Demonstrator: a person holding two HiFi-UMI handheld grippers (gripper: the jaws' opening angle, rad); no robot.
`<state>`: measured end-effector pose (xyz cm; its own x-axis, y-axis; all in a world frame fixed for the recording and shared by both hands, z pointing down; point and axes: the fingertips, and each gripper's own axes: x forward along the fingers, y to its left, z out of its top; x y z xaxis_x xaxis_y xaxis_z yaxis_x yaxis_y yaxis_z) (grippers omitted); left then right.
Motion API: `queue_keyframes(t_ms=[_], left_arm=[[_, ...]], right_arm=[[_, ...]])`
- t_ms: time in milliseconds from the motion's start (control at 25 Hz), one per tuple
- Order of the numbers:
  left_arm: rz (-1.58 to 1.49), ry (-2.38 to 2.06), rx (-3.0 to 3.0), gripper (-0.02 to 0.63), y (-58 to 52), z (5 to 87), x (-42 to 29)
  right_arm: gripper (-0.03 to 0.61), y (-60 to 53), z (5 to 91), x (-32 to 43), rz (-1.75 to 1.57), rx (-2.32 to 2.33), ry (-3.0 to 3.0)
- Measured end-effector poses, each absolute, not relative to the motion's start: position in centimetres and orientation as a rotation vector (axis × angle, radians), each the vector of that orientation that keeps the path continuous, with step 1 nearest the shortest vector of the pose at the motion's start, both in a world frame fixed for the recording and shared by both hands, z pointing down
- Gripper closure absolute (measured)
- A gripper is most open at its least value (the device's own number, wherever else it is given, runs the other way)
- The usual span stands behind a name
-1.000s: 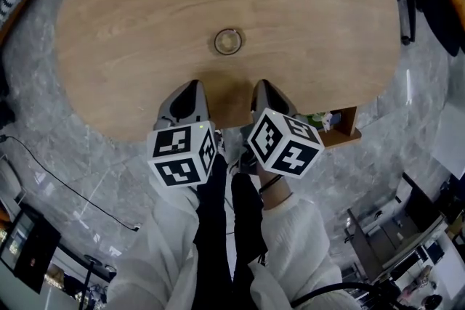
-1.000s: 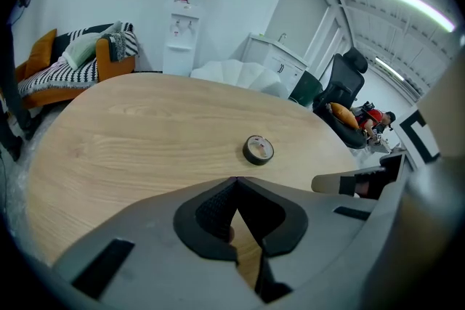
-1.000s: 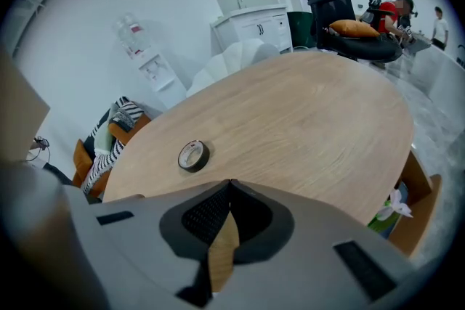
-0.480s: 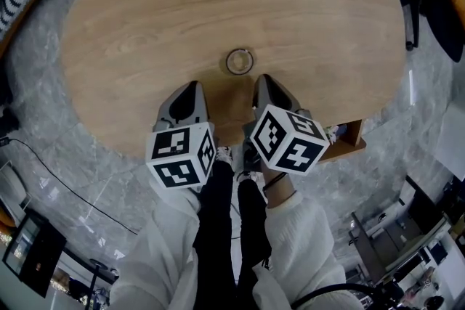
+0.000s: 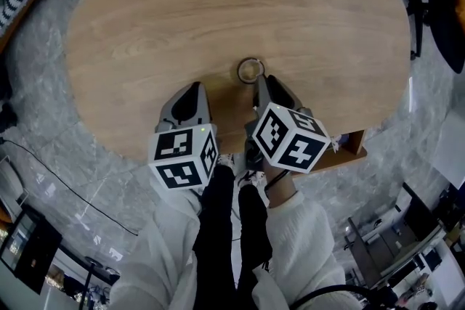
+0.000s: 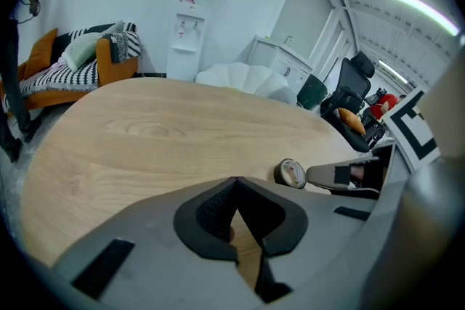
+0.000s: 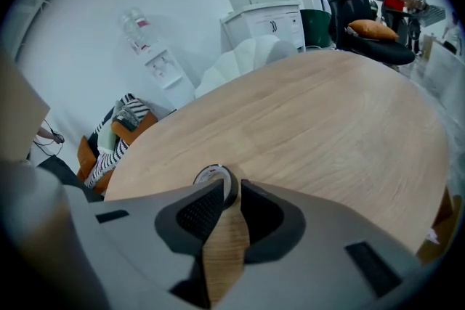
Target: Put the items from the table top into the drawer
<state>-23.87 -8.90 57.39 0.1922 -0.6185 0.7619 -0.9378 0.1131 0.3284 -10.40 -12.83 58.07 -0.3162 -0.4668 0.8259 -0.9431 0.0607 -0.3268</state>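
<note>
Just behind the roll of tape (image 5: 250, 70), holding the right tongs (image 5: 263, 81) a little spread, tips right beside the roll's near side; cannot tell whether touching. Have just been opening, with nothing between the pads yet. Carrying the left tongs (image 5: 193, 88) pressed together and empty, off to the roll's left and farther back from it. Lies flat on the desk (image 5: 218, 3), that roll, not far in from the front edge. Leaves the open drawer (image 5: 353, 142) to the roll's right and nearer the body, tucked under the desk's rim.

Could go wrong from here:
- Looks too narrow a gap to take the roll's wall. Pushing on may shove the roll away across the smooth wood instead of straddling it.
- Could pinch only the outer edge and let the roll tip up or slip free on the lift.
- Might drag it off the front edge on a careless pull back.

Against a second ago: closer to the roll with both tongs, from well short of it to just beside it on the right. Spread now where pressed together then. No sign of the roll itself having shifted on the wood.
</note>
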Motion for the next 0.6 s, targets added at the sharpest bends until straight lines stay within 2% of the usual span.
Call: queue_keyframes(t_ms=[320,600], left_arm=[[0.456,-1.519,1.588,0.62,-9.1,57.5,-24.2],[0.455,-1.525,1.593,0.62,-9.4,57.1,-24.5]], right_arm=[[0.4,-13.4,58.7,-11.0,1.181,1.384,-1.817],[0.4,-13.0,59.1,-11.6,1.152,1.354,-1.779]])
